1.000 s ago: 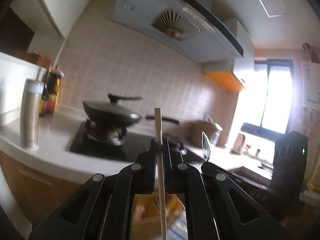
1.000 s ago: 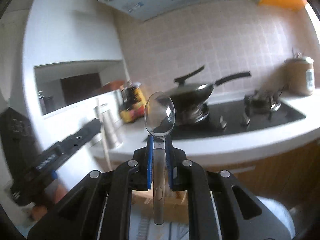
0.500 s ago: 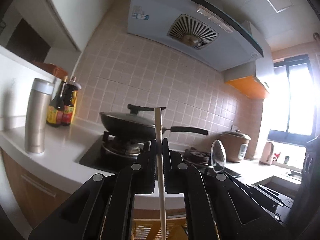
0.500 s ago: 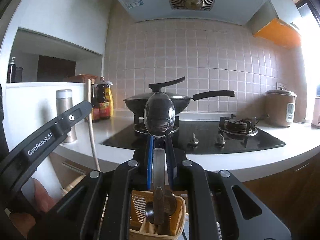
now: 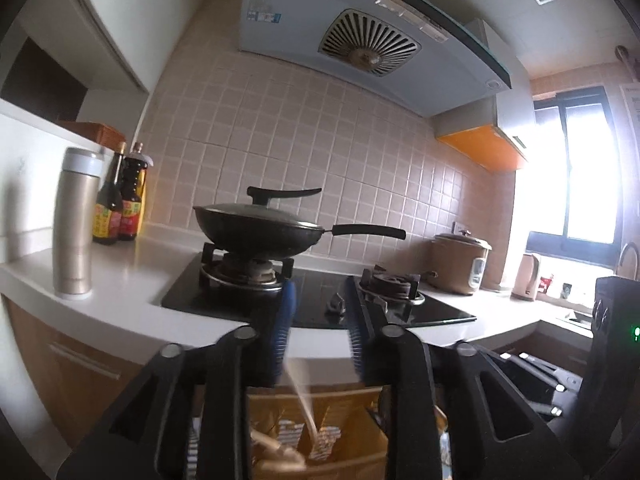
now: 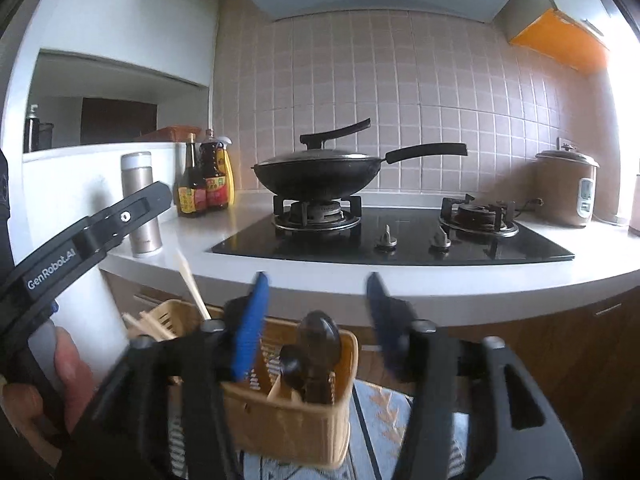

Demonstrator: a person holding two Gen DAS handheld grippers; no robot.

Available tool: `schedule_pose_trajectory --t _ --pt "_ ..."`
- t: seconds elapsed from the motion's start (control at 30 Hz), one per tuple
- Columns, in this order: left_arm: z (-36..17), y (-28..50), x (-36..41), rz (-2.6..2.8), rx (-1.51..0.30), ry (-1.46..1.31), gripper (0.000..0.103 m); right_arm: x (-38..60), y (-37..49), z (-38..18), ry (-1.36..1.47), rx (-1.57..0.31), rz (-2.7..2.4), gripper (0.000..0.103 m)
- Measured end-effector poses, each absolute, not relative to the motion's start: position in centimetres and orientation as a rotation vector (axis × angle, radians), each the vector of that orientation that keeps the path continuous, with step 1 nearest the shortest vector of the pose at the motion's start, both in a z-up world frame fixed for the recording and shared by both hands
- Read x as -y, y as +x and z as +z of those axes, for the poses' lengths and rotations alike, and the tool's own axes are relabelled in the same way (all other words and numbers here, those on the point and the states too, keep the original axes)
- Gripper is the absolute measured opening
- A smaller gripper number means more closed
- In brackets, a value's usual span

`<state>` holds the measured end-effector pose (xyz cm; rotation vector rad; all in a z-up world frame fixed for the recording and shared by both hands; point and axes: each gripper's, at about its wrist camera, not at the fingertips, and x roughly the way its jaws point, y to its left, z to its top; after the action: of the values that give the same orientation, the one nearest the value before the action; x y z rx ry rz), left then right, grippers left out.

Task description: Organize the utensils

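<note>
My left gripper (image 5: 320, 292) hangs above a yellow woven basket (image 5: 352, 440), jaws opening. A pale chopstick (image 5: 302, 390) drops blurred between its blue pads (image 5: 282, 332), which do not touch it. My right gripper (image 6: 318, 280) is also opening, over the same basket (image 6: 288, 420). Beneath it a metal spoon (image 6: 320, 336) stands bowl-up in the basket's right compartment, free of the pads. The falling chopstick (image 6: 192, 280) slants over the left compartment, where more chopsticks (image 6: 146, 326) lie. A hand (image 6: 68, 364) holds the left gripper's finger (image 6: 120, 220) at the left.
Behind the basket runs a white counter (image 6: 400, 280) with a black gas hob (image 6: 400, 240). On it stand a lidded wok (image 6: 320, 172), a steel flask (image 6: 140, 204), sauce bottles (image 6: 204, 180) and a rice cooker (image 6: 568, 188). A patterned cloth (image 6: 384, 420) lies under the basket.
Both grippers sank toward the basket and opened. The chopstick left the left jaws and is falling. The spoon left the right jaws and now stands in the basket.
</note>
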<state>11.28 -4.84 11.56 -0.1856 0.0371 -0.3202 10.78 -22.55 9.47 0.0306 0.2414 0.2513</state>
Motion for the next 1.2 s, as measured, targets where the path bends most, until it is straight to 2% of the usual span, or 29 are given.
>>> schedule_pose_trajectory --t 0.1,0.17,0.2,0.23,0.27,0.33,0.5,0.7,0.8,1.2 --pt "12.0 9.3 3.4 -0.333 -0.057 -0.188 0.043 23.2 8.6 9.9 0.051 -0.257 0.258 0.049" --pt "12.3 7.7 2.4 -0.348 -0.079 -0.18 0.056 23.3 6.7 9.9 0.062 -0.276 0.262 0.049" --pt "12.3 7.1 2.1 -0.347 -0.087 -0.174 0.06 23.3 6.1 9.8 0.063 -0.288 0.265 0.05" --pt "12.2 6.3 1.7 -0.338 -0.097 -0.167 0.064 23.2 5.2 9.5 0.062 -0.301 0.261 0.055" --pt "12.1 5.7 1.3 -0.328 -0.105 -0.165 0.069 23.0 4.2 9.1 0.054 -0.309 0.251 0.064" --pt "11.4 4.3 0.6 -0.324 -0.131 -0.167 0.076 22.7 2.6 8.5 0.041 -0.305 0.228 0.073" --pt "9.1 1.3 -0.5 -0.268 -0.189 -0.155 0.081 22.0 -1.1 6.6 0.028 -0.326 0.207 0.077" --pt "6.5 -1.1 -0.6 -0.183 -0.182 -0.1 0.088 22.0 -2.6 5.8 0.038 -0.307 0.144 0.096" --pt "5.3 -1.6 -0.5 -0.122 -0.15 -0.088 0.095 21.6 -2.4 4.8 0.007 -0.304 0.094 0.095" --pt "0.7 0.6 0.9 -0.04 -0.211 0.002 0.095 22.2 -0.1 0.9 0.005 -0.36 0.089 0.095"
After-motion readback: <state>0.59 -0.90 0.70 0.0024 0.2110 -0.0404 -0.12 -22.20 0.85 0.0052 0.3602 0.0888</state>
